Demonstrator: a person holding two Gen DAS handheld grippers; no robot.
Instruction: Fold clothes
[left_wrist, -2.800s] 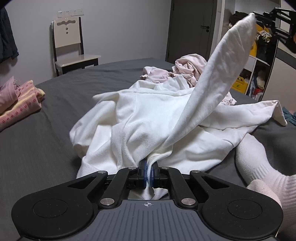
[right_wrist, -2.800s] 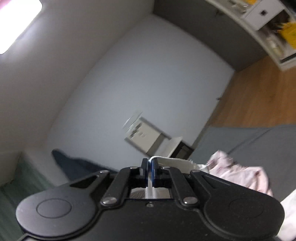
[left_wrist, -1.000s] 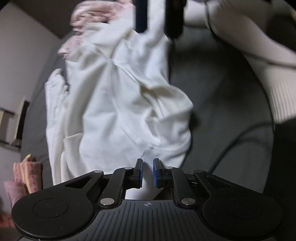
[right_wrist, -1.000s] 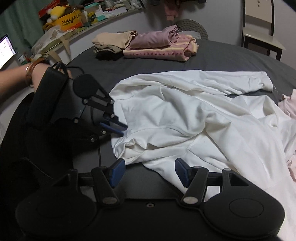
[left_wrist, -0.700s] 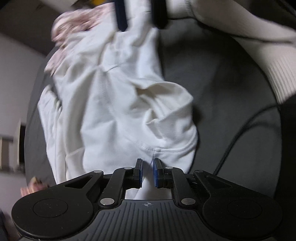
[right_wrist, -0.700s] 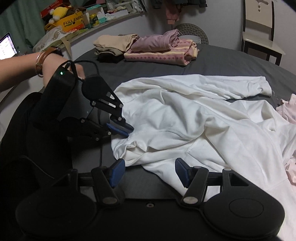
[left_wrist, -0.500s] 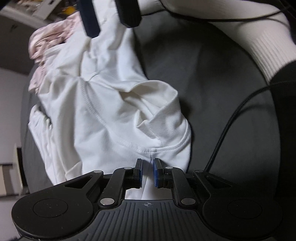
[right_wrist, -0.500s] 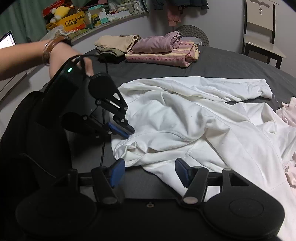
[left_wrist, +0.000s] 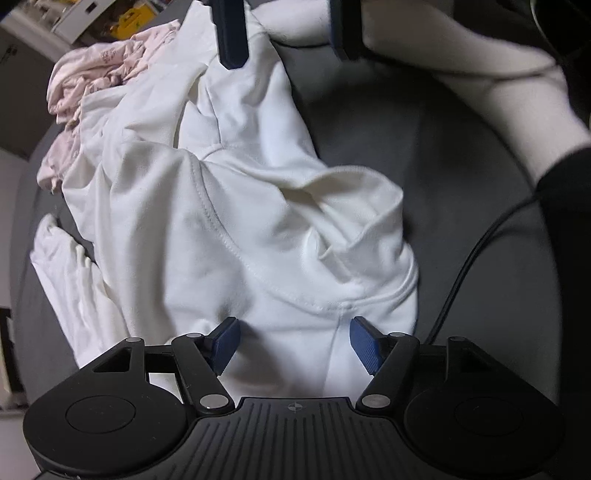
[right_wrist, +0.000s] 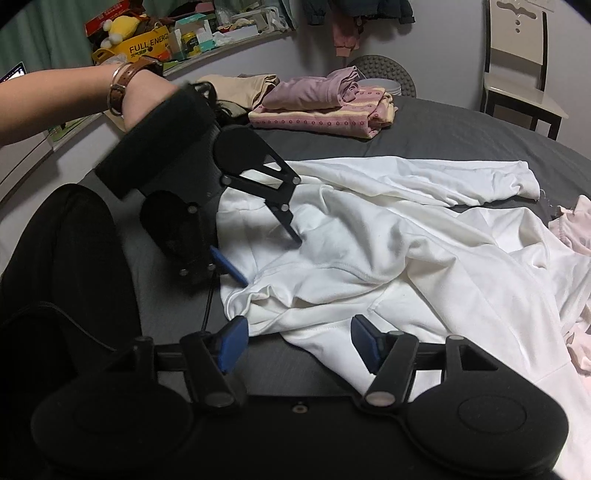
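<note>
White garment (right_wrist: 388, 251) lies crumpled across dark grey bed (right_wrist: 461, 140), filling centre of both views. Left gripper (left_wrist: 293, 341), fingers spread wide apart, hovers over hem at lower centre of left wrist view, gripping nothing. Right gripper (right_wrist: 295, 341), fingers likewise apart and empty, sits at garment's near edge, lower centre of right wrist view. Folded pink and beige stack (right_wrist: 321, 107) rests at upper centre; pale pink clothing (left_wrist: 96, 81) bunched upper left, touching white garment.
</note>
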